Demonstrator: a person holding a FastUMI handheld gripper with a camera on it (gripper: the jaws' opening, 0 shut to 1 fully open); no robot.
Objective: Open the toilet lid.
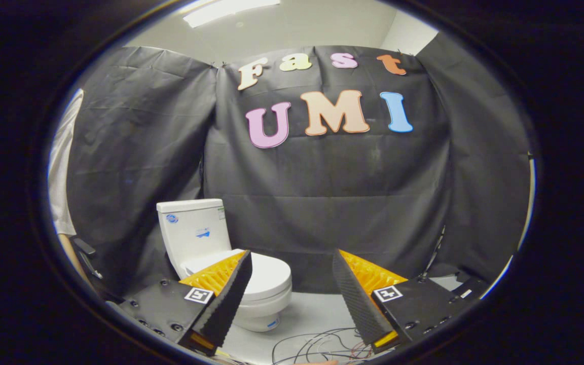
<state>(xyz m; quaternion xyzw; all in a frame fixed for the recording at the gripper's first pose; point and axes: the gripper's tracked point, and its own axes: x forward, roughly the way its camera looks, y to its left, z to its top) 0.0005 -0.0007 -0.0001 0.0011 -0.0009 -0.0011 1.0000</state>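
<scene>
Around us the booth is hung with black cloth [353, 192], matte and creased, pinned in slack panels that meet at a seam behind the toilet; above it we see a pale ceiling with a bright strip light [226, 9]. The floor [317, 309] is a smooth light grey, and a loose tangle of thin wires [317, 347] lies on it just ahead of us, between the fingers.

Our tongs [292, 263] are spread wide with nothing between them. Each finger [226, 299] is a wedge tapering to a point, its inner face ribbed with fine grooves, and each carries a small square printed marker [198, 295] on its flat upper body.

The toilet [221, 258] stands on the floor beyond the left finger, which overlaps its near side. It is glossy white ceramic: a boxy, upright tank [193, 230] with a flat top, and a rounded bowl below. The toilet lid [269, 276] is down, a smooth oval lying flat on the bowl, well apart from the fingertips.

Far off to the left, past the cloth, we make out a person's light sleeve [61, 167].
</scene>
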